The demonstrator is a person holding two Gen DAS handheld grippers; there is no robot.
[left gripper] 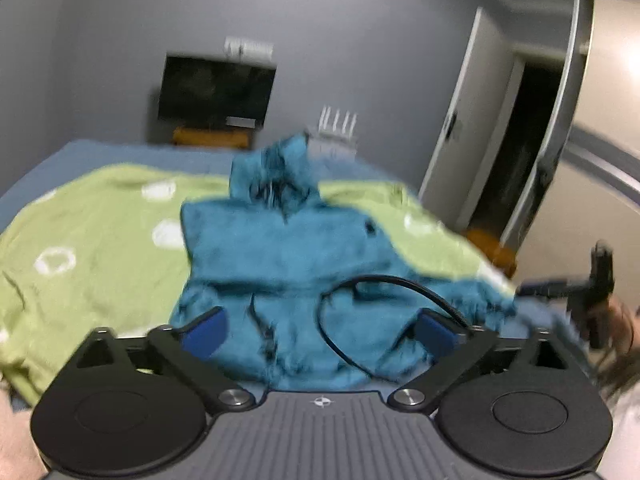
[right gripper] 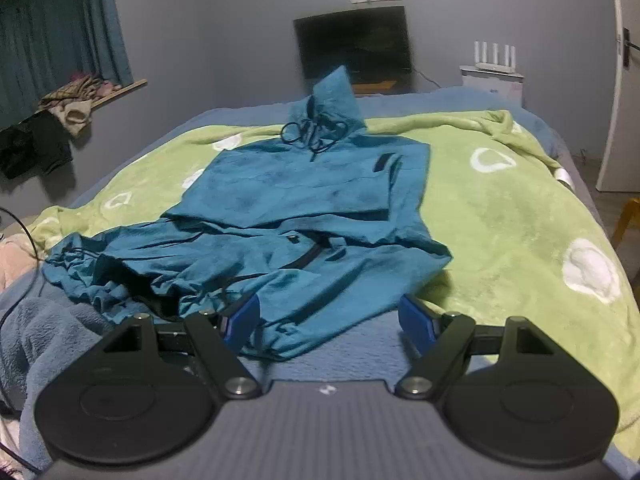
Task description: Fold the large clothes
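Left gripper [left gripper: 320,332] stands with jaws spread wide, nothing between them, above the near hem of the teal hoodie [right gripper: 304,200]. Right gripper [right gripper: 328,320] has jaws apart and empty, at the hoodie's near edge. The hoodie lies on the green blanket [right gripper: 520,220] on the bed [right gripper: 240,110], partly folded, hood farthest away. Beyond the hoodie stands a dark screen [right gripper: 354,40] against the wall.
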